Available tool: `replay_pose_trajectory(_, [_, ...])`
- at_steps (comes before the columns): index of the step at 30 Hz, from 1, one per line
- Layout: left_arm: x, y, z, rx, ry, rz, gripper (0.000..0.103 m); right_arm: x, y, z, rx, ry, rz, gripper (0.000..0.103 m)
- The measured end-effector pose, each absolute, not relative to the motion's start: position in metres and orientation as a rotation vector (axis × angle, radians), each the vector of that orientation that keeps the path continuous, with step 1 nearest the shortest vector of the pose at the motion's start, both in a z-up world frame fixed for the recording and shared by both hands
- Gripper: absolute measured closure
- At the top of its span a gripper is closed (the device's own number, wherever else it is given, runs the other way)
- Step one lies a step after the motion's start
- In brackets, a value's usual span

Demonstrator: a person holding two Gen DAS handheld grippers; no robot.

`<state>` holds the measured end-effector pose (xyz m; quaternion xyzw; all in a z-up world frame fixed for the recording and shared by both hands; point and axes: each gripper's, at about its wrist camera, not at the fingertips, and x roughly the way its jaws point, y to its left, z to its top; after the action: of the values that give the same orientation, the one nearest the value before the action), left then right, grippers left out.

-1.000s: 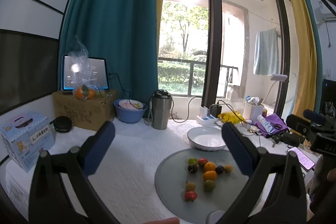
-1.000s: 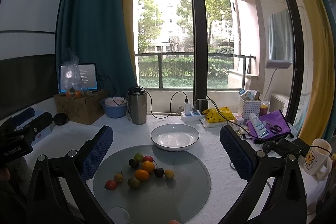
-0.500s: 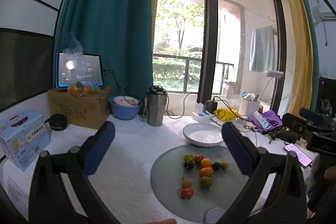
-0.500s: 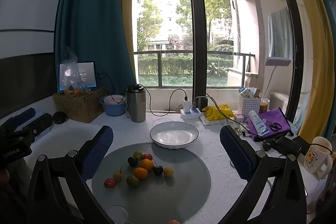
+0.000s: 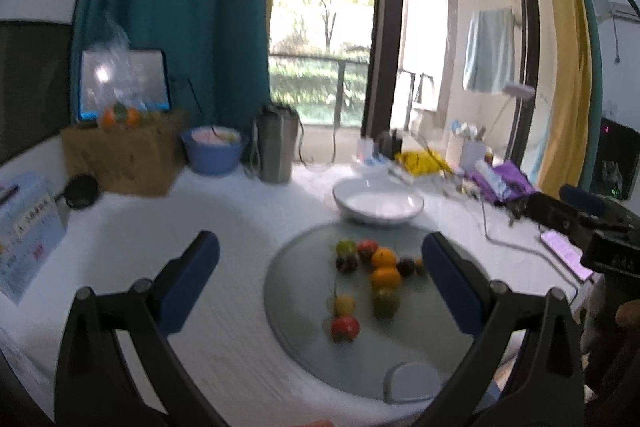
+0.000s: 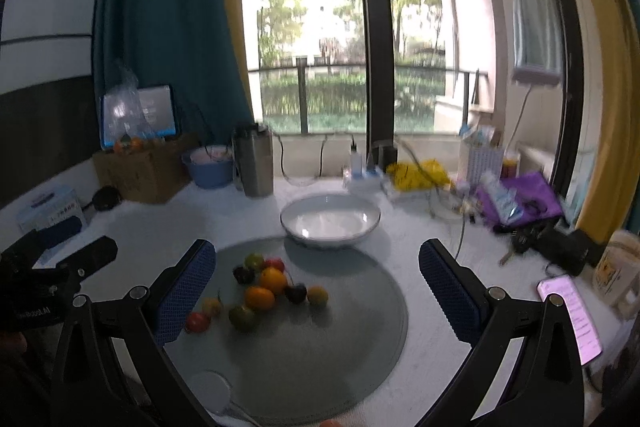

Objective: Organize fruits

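Several small fruits (image 6: 266, 287) lie in a cluster on a round grey glass turntable (image 6: 340, 355): oranges, red and yellow ones, green ones, dark ones. The same cluster of fruits (image 5: 372, 279) shows in the left wrist view on the turntable (image 5: 300, 331). An empty white bowl (image 6: 330, 221) stands just behind the turntable; the bowl (image 5: 378, 201) is also in the left view. My left gripper (image 5: 320, 259) is open above the table, short of the fruits. My right gripper (image 6: 316, 263) is open too, with nothing between its fingers.
At the back stand a steel flask (image 6: 253, 163), a blue bowl (image 6: 209, 167), a cardboard box (image 6: 140, 171) with bagged oranges and a tablet. A purple pouch (image 6: 520, 199), a phone (image 6: 568, 315) and a mug (image 6: 618, 275) lie right. A carton (image 5: 24, 227) sits left.
Both grippers have tilted down and moved closer to the table, so the fruits and bowl look larger. Both stay open. The current frames are motion-blurred.
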<state>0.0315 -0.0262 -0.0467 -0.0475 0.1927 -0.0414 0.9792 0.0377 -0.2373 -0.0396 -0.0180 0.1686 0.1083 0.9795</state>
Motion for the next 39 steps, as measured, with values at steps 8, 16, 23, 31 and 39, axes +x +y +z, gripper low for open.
replay_pose_trajectory(8, [0.069, -0.038, -0.1, -0.078, 0.595, -0.145, 0.001, 0.077, -0.238, -0.081, -0.033, 0.495, 0.236, 0.009])
replay_pose_trajectory(16, [0.084, -0.046, -0.132, -0.078, 0.707, -0.209, 0.021, 0.099, -0.213, -0.115, -0.056, 0.629, 0.344, 0.024])
replay_pose_trajectory(23, [0.1, -0.052, -0.149, -0.056, 0.785, -0.256, 0.051, 0.102, -0.185, -0.128, -0.11, 0.68, 0.429, 0.04])
replay_pose_trajectory(31, [0.105, -0.041, -0.15, -0.074, 0.791, -0.305, 0.072, 0.111, -0.159, -0.136, -0.146, 0.726, 0.478, 0.045])
replay_pose_trajectory(39, [0.104, -0.029, -0.149, -0.097, 0.787, -0.312, 0.075, 0.126, -0.14, -0.153, -0.194, 0.79, 0.465, 0.055])
